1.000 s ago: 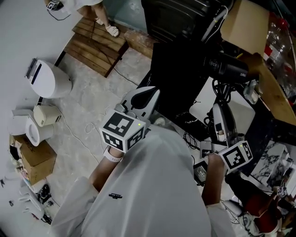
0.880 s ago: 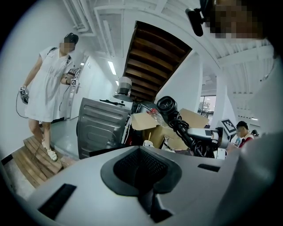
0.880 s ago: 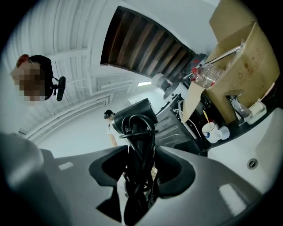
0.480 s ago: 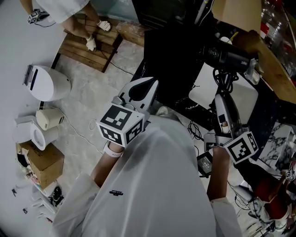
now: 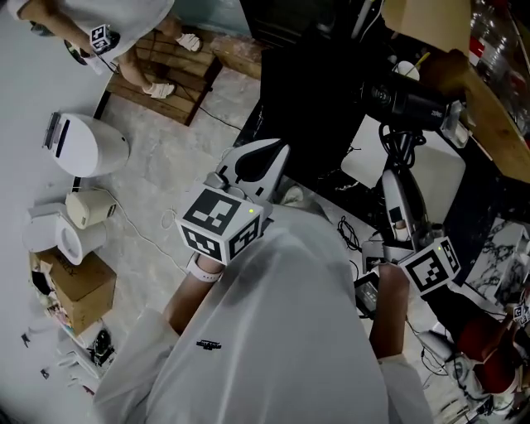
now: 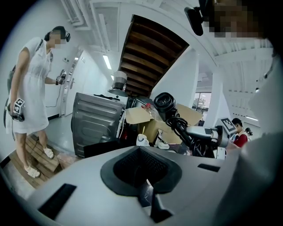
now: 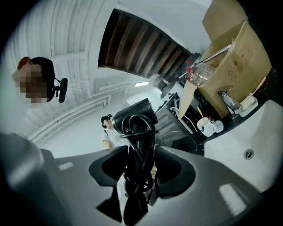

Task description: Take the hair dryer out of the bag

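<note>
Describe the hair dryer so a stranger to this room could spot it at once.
Find the white basin at the right of the head view. Over it reaches the right claw, and clamped in it is the hair dryer. It is the only black, barrel-headed thing with its own cord looped round the handle.

I see a black hair dryer (image 5: 407,103) at upper right, black-and-white square markers on the left gripper (image 5: 263,157) and right gripper (image 5: 396,178), a brown box (image 5: 76,290) lower left.

Open floor (image 5: 157,178) left, cardboard box (image 5: 418,21) and cables (image 5: 346,234) crowding worktop (image 5: 439,178) right
</note>
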Demonstrator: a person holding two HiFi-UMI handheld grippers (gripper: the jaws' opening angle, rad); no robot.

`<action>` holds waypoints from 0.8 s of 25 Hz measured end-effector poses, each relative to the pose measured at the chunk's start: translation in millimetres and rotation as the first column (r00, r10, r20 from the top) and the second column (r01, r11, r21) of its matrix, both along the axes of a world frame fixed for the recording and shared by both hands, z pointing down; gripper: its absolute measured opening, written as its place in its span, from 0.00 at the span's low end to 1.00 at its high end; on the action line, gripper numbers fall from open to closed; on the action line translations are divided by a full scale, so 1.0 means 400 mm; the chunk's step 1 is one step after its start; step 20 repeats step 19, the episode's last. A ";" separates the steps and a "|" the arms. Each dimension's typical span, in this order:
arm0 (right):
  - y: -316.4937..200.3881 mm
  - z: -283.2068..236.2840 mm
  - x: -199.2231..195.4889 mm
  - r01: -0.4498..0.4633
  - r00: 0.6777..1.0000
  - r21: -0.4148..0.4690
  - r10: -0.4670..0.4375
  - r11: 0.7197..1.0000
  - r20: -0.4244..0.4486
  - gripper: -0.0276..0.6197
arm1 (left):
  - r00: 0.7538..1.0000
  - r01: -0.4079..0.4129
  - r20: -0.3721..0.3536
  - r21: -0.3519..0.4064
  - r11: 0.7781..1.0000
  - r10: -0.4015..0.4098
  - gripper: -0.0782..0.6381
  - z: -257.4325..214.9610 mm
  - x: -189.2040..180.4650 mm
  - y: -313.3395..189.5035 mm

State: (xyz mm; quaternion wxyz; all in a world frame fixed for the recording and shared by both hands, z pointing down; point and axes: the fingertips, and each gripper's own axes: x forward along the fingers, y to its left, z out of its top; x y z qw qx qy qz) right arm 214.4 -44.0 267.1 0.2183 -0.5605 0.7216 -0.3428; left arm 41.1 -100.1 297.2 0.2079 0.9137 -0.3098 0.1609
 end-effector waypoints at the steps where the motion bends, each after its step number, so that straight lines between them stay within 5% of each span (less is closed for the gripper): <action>1: 0.002 0.001 -0.004 0.002 1.000 0.000 -0.002 1.000 0.003 0.36 | 1.000 0.001 0.002 -0.001 1.000 -0.001 0.12 0.002 -0.003 0.004; 20: 0.026 0.020 -0.070 0.042 0.993 -0.006 -0.041 0.999 0.113 0.36 | 0.999 0.013 0.032 -0.007 1.000 -0.012 0.12 0.022 -0.053 0.043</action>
